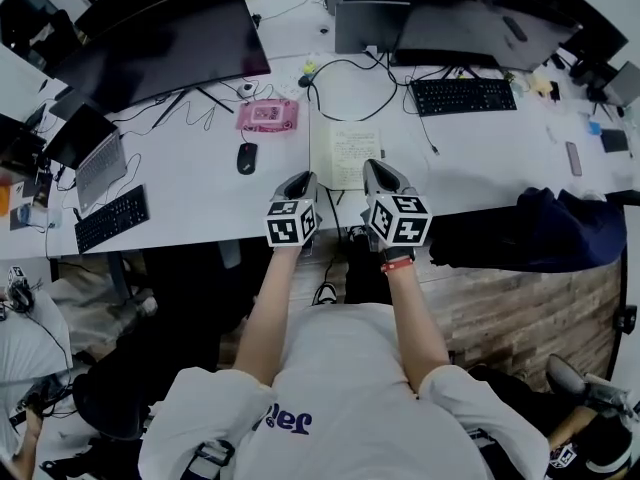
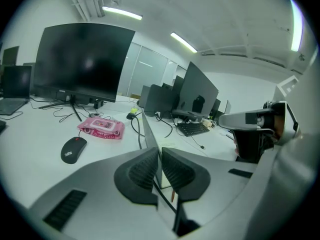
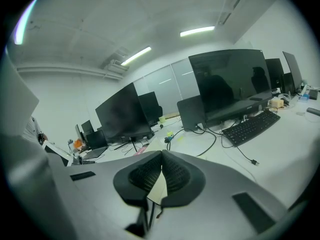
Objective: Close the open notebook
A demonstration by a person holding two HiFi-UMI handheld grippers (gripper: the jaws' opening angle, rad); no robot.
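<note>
Paper notebook cover, raised, sits pinched by the left gripper.

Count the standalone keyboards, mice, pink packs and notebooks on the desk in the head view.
Keyboard: 2
Mouse: 1
Pink pack: 1
Notebook: 1
Total: 5

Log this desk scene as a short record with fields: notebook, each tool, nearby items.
notebook: on the white desk, left leaf raised on edge, right page flat
left tool: shut on the left leaf
right tool: jaws together over the right page; whether they grip it is unclear
nearby: black mouse and pink pack, left of the notebook
</note>
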